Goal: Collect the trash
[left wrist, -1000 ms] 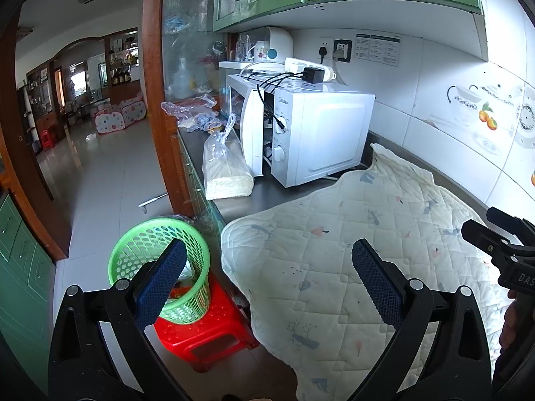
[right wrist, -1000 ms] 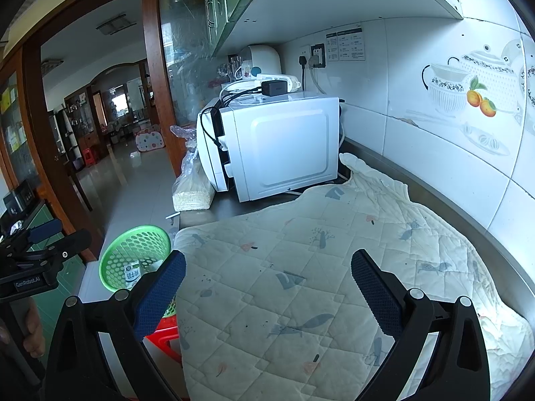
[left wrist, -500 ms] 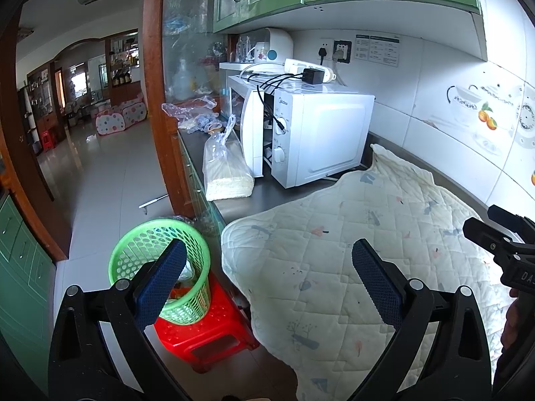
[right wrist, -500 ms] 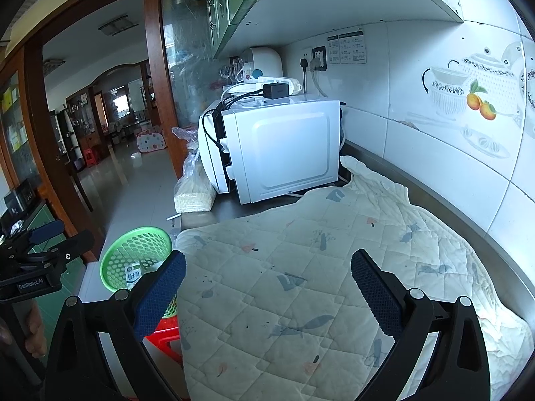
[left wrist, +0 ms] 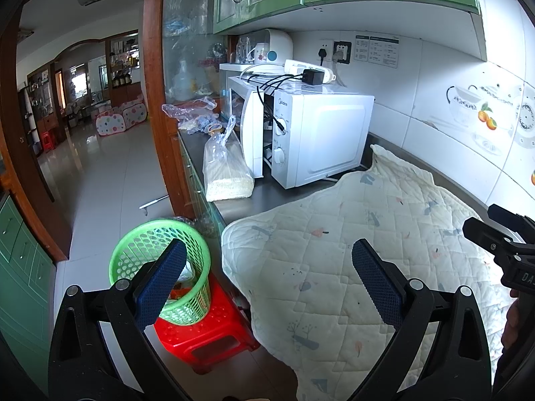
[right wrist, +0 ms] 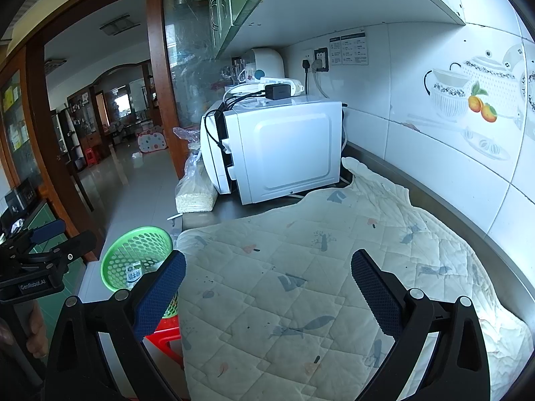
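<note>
My left gripper (left wrist: pixel 267 274) hangs with its jaws spread wide and empty; my right gripper (right wrist: pixel 267 279) is the same, gaping over the quilted mat (right wrist: pixel 317 267) that covers the counter. The green mesh wastebasket (left wrist: pixel 160 250) sits at nine o'clock of the mat on a red plastic stool (left wrist: pixel 207 334), below the counter edge, with a small carton (right wrist: pixel 133 274) and other scraps inside. At twelve o'clock a white microwave (left wrist: pixel 317 133) stands behind the mat, a clear bag of grain (left wrist: pixel 225 167) just beside its door.
</note>
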Available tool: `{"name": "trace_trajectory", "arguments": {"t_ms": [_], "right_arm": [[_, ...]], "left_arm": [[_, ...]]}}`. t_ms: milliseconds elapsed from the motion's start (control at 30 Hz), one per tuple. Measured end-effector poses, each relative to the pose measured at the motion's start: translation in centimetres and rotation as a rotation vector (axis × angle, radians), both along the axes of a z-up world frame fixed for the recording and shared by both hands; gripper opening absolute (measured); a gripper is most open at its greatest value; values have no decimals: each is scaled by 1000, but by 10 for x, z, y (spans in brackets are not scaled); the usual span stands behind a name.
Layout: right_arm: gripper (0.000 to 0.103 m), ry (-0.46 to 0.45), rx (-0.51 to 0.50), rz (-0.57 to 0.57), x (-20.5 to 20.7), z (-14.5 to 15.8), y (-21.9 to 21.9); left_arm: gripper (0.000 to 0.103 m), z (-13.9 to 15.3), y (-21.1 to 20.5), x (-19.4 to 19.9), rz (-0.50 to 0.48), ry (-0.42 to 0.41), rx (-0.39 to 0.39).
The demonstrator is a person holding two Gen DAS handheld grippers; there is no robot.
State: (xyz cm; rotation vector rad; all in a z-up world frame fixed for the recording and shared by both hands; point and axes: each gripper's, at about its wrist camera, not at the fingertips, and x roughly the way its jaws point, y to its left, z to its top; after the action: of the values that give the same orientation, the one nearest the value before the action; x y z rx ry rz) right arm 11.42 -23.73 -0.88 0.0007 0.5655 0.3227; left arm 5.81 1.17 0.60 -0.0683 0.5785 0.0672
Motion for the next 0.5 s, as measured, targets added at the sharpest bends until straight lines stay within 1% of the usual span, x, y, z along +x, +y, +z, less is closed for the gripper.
{"name": "trace_trajectory", "arguments": {"t_ms": [367, 500], "right_arm": [[96, 0, 0, 0, 0, 0, 0], [96, 0, 0, -1, -1, -1, 0]], "left_arm": [[98, -1, 0, -1, -2, -5, 1], [98, -1, 0, -2, 9, -18, 11]]}}
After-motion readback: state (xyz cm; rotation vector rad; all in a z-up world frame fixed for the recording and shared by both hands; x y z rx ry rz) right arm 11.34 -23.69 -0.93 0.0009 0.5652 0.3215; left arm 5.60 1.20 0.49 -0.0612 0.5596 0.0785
